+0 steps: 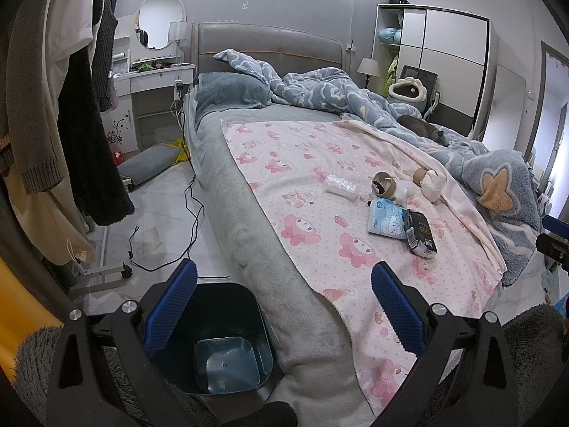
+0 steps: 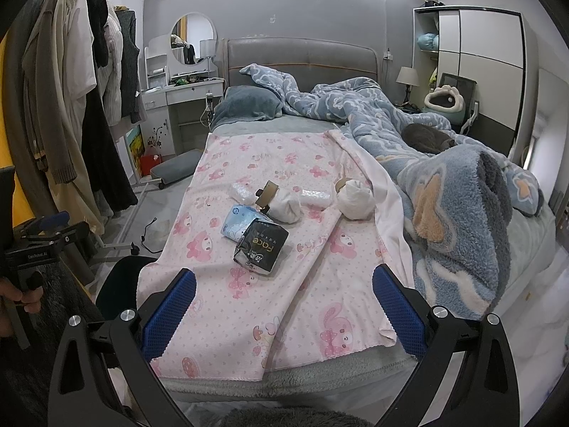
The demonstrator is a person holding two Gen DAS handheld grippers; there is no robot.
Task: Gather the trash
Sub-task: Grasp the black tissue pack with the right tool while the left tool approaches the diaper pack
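2 grippers, L (image 1: 283, 306) & R (image 2: 284, 311), both w/ fingers spread wide, holding nothing. Nearest, a dark bin (image 1: 227, 341) sits on the floor beside the bed, under L. Farther, trash on the pink blanket (image 2: 249, 284): black Face packet (image 2: 261, 247), blue tissue pack (image 2: 236, 222), cardboard roll (image 2: 267, 194), white wads (image 2: 355, 199).

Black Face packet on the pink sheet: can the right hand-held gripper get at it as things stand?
Probably yes. The right hand-held gripper is open and empty, facing the black Face packet across bare pink sheet. Only the blue tissue pack touches its far side.
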